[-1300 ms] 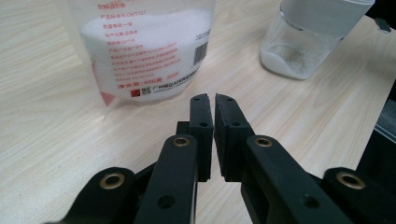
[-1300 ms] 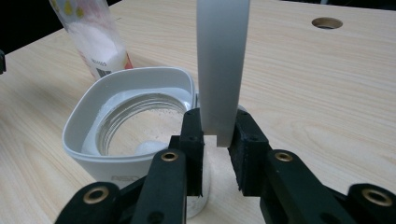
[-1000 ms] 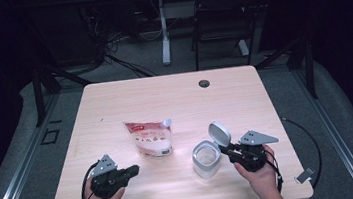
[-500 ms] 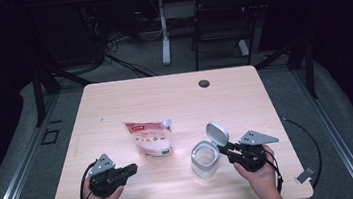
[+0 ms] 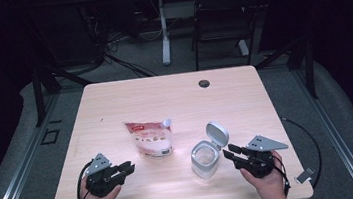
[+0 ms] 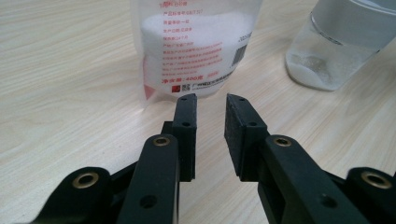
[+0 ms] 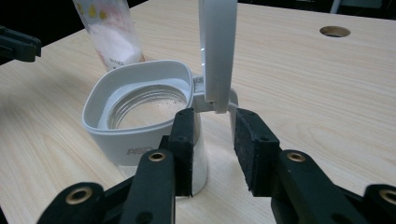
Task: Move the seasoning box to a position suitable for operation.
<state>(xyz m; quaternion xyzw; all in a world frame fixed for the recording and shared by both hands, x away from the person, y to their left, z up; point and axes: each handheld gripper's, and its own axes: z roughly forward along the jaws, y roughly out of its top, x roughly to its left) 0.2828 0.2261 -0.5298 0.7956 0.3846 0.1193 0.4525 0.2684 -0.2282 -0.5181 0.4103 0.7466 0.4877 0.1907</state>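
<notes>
A clear pouch (image 5: 151,138) of white granules with red print stands mid-table, also close ahead as the pouch (image 6: 196,46). Right of it is a clear jar (image 5: 205,159) with a white collar and its flip lid (image 5: 217,134) standing up. My left gripper (image 5: 124,170) lies near the front edge pointing at the pouch; its jaws have just been opening, and the left gripper (image 6: 210,105) has nothing between them. My right gripper (image 5: 232,152) points at the jar's right side. Its jaws have just been opening too; the right gripper (image 7: 212,116) is open, with the lid (image 7: 217,51) hinge just beyond the tips, untouched.
The wooden table (image 5: 175,104) has a round cable hole (image 5: 204,83) near its far edge. A little white powder lies in the jar (image 6: 336,46). A desk leg and a chair stand on the floor behind the table. Cables trail from both grippers over the front edge.
Both grippers' jaws stand wider apart than before. The hands, the pouch and the jar have kept their places.
</notes>
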